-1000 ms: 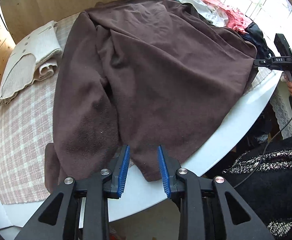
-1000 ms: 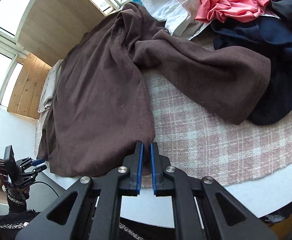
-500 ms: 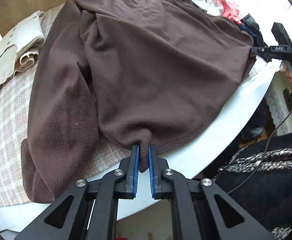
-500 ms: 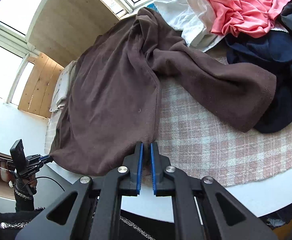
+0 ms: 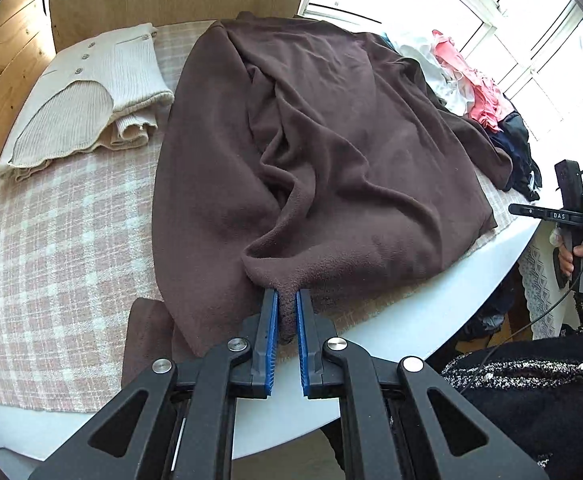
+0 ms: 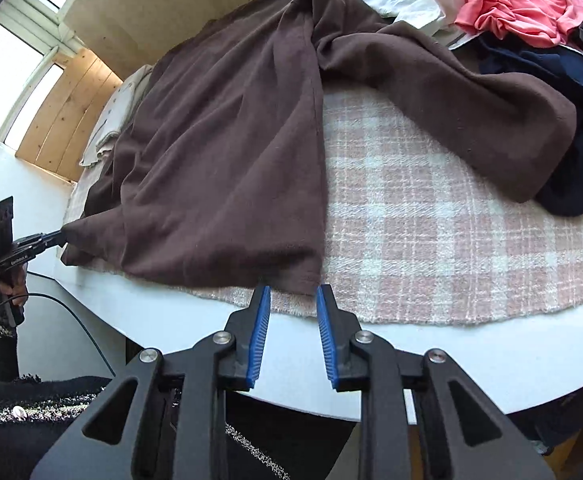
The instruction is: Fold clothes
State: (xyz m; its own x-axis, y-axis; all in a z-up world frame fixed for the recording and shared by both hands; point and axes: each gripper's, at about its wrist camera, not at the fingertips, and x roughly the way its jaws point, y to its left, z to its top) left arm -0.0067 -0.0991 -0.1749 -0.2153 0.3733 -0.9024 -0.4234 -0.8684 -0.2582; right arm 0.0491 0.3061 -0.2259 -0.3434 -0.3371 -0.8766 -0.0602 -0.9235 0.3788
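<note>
Since a second ago the left gripper [image 5: 286, 300] has closed on the near hem of the brown fleece top [image 5: 331, 152] and dragged it across, bunching a ridge of cloth behind the fingers, while the right gripper [image 6: 291, 294] has let go of the hem corner it was pinching. The left fingers are clamped together on a wad of hem, probably so that side can be carried over into a fold. The right fingers are spreading, with nothing between them; the hem corner lies just beyond their tips on the checked cloth [image 6: 431, 240], near the worktop [image 6: 471, 344] edge, apparently set down there to anchor that side. The top lies spread across the checked cloth, one sleeve trailing toward the pile of pink, white and navy clothes [image 6: 523, 4], the other running down the far side of the body. A folded cream cardigan [image 5: 91, 92] sits beside it, well clear, likely finished work. The fold itself looks only just begun.
</note>
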